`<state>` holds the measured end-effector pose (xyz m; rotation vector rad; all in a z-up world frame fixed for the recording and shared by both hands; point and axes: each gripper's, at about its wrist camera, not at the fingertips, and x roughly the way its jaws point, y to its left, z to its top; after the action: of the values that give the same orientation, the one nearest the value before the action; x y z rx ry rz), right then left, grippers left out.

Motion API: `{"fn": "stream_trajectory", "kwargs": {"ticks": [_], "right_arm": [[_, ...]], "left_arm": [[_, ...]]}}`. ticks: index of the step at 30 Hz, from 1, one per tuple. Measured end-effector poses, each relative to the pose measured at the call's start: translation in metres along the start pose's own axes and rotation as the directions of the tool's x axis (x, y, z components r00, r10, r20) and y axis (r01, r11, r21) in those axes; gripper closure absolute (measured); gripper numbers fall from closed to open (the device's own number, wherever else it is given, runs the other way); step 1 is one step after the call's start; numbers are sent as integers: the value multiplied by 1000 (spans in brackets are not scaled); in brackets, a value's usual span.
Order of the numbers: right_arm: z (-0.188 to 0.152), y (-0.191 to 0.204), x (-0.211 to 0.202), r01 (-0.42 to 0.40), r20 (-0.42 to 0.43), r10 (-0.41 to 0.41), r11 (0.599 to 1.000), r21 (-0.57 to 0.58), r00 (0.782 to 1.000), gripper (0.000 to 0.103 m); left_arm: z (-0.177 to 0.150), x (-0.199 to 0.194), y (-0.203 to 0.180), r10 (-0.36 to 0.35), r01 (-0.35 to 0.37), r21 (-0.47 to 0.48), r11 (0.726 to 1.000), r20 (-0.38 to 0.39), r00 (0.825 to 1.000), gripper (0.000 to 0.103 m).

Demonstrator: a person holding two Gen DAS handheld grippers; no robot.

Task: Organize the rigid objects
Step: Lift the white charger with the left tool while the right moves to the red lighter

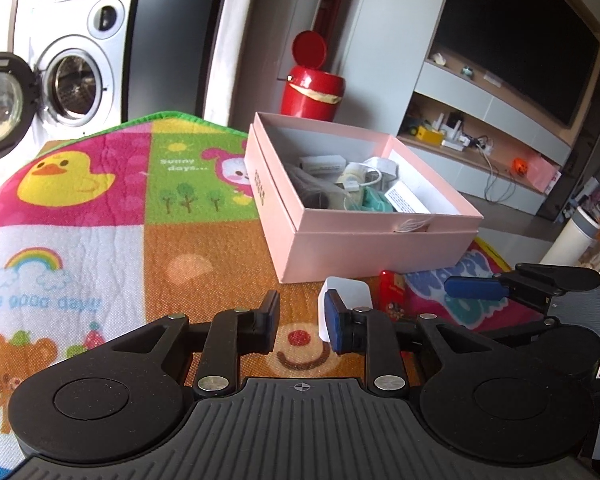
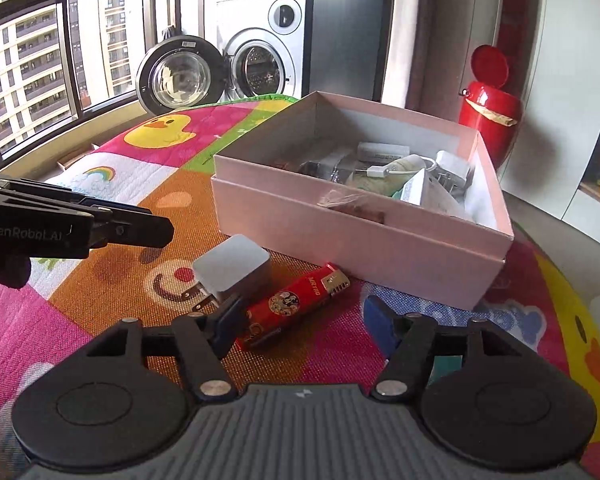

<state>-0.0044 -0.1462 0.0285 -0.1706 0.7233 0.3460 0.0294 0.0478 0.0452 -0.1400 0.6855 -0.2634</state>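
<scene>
a: what's the surface like?

b: a cartoon play mat, bright patches of pink, green, orange and white, with a yellow duck at about 11 o'clock in the right wrist view and a rainbow just below it. it lies over a raised top.

a: and the room behind?

b: a washing machine at 12 o'clock with its round door swung open, tall windows at 10 o'clock showing apartment blocks, and a red bin with its lid flipped up at 2 o'clock. the left wrist view adds a dark tv at 1 o'clock over shelves with small clutter.

a: where are the task's things?

b: a pink box, open and holding cables and chargers, sits on the mat at 1 o'clock. just in front of it lie a white charger plug and a red lighter, side by side, near the centre.

a: the grippers?

b: the right gripper has its fingers spread, empty; the lighter's near end lies between them and the left tip is beside the plug. the left gripper is narrowly parted, nothing between its fingers; the plug sits just past its blue-padded right finger.
</scene>
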Motion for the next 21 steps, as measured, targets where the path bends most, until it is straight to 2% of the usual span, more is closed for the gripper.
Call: {"fn": "stream_trajectory", "kwargs": {"ticks": [2, 5, 7, 12, 14, 21], "right_arm": [[-8, -10, -4, 29, -12, -29, 999, 27, 1000, 38], [-23, -26, -9, 25, -42, -21, 995, 92, 999, 38], [-30, -34, -12, 18, -27, -15, 992, 123, 1000, 36], [-33, -29, -12, 37, -8, -36, 993, 116, 999, 30], [-33, -28, -11, 36, -9, -35, 993, 115, 999, 27], [-34, -28, -11, 32, -9, -31, 992, 122, 999, 26]], "left_arm": [[0, 6, -14, 20, -21, 26, 999, 13, 1000, 76], [-2, 18, -36, 93, -96, 92, 991, 36, 995, 76], [-5, 27, -48, 123, -126, 145, 981, 30, 992, 76], [-8, 29, -56, 76, -77, 168, 983, 15, 997, 74], [-8, 29, -52, 33, -32, 143, 989, -4, 999, 74], [-7, 32, -43, -22, 24, 81, 996, -22, 1000, 70]]}}
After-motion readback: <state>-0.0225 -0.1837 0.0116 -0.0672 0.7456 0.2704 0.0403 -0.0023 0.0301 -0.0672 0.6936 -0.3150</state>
